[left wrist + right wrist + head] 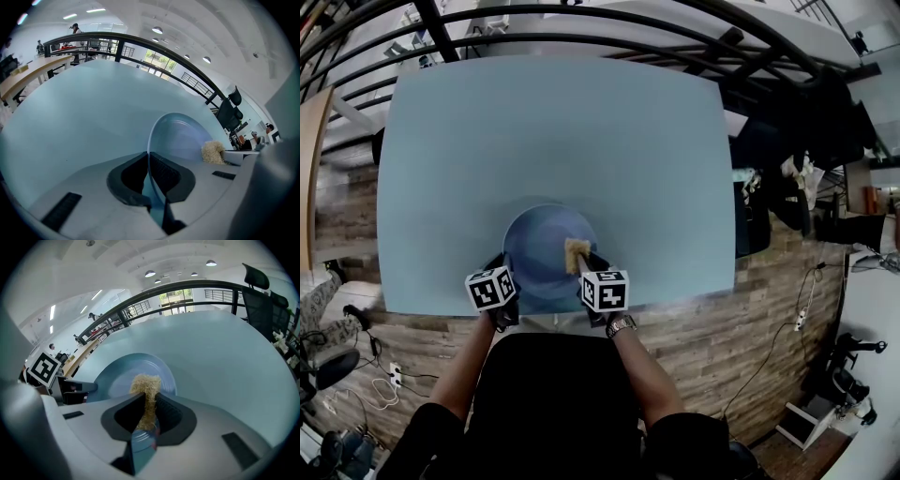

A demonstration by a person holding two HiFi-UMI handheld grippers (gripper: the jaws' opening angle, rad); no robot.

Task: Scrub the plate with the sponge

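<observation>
Clamps left tool (148, 160) on stiff, likely slippery plate (180, 136) rim by bench (553, 131) front edge; squeezes soft, light sponge (146, 384) in right tool (149, 401); probably needs firm rim hold.

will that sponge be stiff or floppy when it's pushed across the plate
Probably floppy: the sponge looks loosely fibrous and is squeezed thin in the right hand-held gripper, so it should flex. Those airy fibres also suggest it's light.

Head view looks steeply down at the pale blue table (553, 122); both low, close gripper views share the round blue plate (182, 136).
</observation>
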